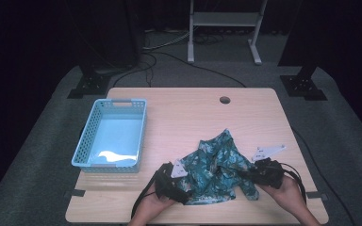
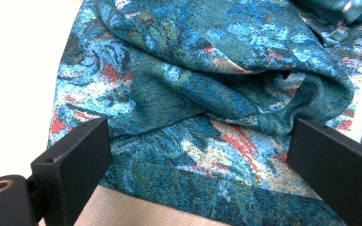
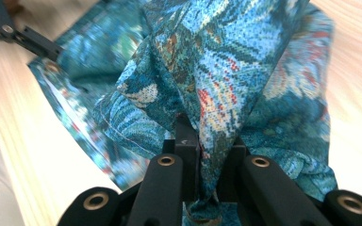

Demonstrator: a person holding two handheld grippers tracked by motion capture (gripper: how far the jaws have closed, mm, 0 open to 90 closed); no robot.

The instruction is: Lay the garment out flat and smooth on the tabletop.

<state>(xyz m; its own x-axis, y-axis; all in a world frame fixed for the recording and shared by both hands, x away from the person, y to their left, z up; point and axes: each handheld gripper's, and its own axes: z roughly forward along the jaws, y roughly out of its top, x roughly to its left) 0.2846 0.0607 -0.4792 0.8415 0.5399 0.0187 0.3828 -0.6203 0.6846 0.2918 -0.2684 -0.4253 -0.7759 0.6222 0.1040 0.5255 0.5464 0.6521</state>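
The wooden table (image 1: 179, 113) takes up the middle of the high view, its far edge toward the top of the frame and a small round hole (image 1: 225, 100) near that edge. At the left of the tabletop stands a light blue basket (image 1: 91, 127) with a latticed wall, long side running up the frame.

A patterned teal cloth (image 1: 214, 165) lies crumpled in the lower middle of the high view, just right of centre and well apart from the basket. One corner of it points up the frame; the rest bunches between the two hands.

The left gripper (image 1: 181, 190) sits at the cloth's lower left edge in the high view. In the left gripper view its two black jaws stand wide apart at the bottom corners, with a fold of the cloth (image 2: 207, 94) lying between them and no pad pressing on it.

The right gripper (image 1: 245, 175) is at the cloth's lower right in the high view. In the right gripper view its jaws are pinched together at bottom centre on a bunch of the cloth (image 3: 226, 80), which rises from them in a taut, twisted peak.
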